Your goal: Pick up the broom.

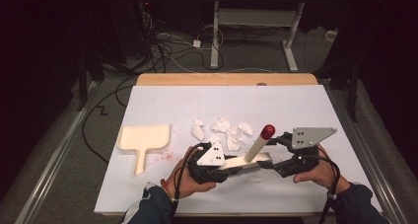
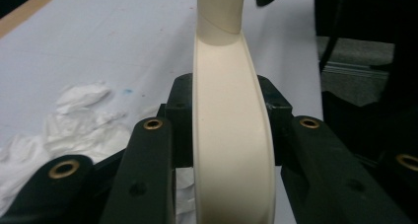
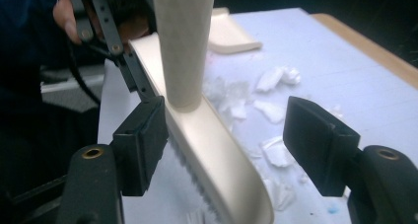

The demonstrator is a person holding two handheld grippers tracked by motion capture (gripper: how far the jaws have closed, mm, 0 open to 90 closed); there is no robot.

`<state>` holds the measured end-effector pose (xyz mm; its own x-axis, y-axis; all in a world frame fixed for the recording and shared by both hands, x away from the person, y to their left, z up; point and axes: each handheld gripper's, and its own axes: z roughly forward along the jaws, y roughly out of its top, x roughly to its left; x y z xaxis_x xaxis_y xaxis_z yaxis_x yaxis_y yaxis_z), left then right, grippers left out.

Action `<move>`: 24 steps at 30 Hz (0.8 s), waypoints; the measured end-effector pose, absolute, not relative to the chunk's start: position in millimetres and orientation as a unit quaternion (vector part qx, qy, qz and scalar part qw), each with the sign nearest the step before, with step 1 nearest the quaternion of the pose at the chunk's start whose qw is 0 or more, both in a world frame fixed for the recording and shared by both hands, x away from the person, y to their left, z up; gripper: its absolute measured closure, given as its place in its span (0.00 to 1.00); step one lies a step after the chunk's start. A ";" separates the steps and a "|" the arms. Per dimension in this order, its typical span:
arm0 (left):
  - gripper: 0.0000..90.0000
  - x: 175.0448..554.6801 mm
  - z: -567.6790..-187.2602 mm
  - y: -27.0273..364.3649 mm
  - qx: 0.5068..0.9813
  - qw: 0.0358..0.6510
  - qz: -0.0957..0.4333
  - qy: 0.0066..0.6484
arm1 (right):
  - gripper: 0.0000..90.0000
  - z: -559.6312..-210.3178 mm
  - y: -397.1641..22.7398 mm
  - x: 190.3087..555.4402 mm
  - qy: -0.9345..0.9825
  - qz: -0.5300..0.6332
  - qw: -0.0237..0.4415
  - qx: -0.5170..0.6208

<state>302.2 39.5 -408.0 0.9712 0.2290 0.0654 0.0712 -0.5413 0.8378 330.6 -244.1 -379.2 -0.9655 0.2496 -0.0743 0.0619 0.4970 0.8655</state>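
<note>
A cream hand brush (image 1: 246, 164) lies level just above the white board, its round handle (image 1: 256, 146) slanting up to a red tip (image 1: 267, 131). My left gripper (image 1: 231, 169) is shut on the brush's left end; in the left gripper view the cream back (image 2: 231, 150) sits clamped between the jaws. My right gripper (image 1: 268, 162) is open around the brush's right end. In the right gripper view the brush back (image 3: 207, 135) passes between the pads: the left pad (image 3: 145, 140) is close beside the bristles, the right pad (image 3: 315, 145) stands well off.
A cream dustpan (image 1: 144, 137) lies on the board's left part, red specks (image 1: 165, 157) beside its handle. Several crumpled white paper scraps (image 1: 222, 130) are scattered behind the brush. The white board (image 1: 296, 110) rests on a wooden tabletop (image 1: 226, 79); floor and cables lie beyond.
</note>
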 end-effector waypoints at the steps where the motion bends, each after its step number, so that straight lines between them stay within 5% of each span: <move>1: 0.72 301.9 -408.2 39.1 0.874 0.472 0.079 0.081 | 0.38 -381.3 -242.0 331.0 0.864 0.490 0.083 0.083; 7: 0.72 301.2 -408.3 39.3 0.871 0.483 0.061 0.071 | 0.41 -394.8 -230.8 330.0 0.885 0.459 0.057 0.045; 12: 0.72 302.3 -411.6 37.2 0.872 0.483 0.045 0.061 | 0.63 -405.6 -221.4 328.3 0.894 0.447 0.036 0.014; 16: 0.72 304.0 -414.9 35.3 0.874 0.480 0.038 0.059 | 0.68 -410.9 -218.3 328.3 0.900 0.435 0.032 0.005; 22: 0.62 304.5 -413.3 39.2 0.863 0.497 0.053 0.075 | 0.76 -412.2 -216.4 325.9 0.903 0.429 0.036 -0.007; 24: 0.51 304.9 -410.4 43.4 0.856 0.506 0.059 0.088 | 0.76 -411.3 -217.1 326.0 0.902 0.429 0.046 0.000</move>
<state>304.9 43.4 -410.4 0.9775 0.2106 0.0130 0.0904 -0.4733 0.8763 326.0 -217.1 -411.3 -0.9958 0.0391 -0.0822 -0.0390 0.6326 0.7735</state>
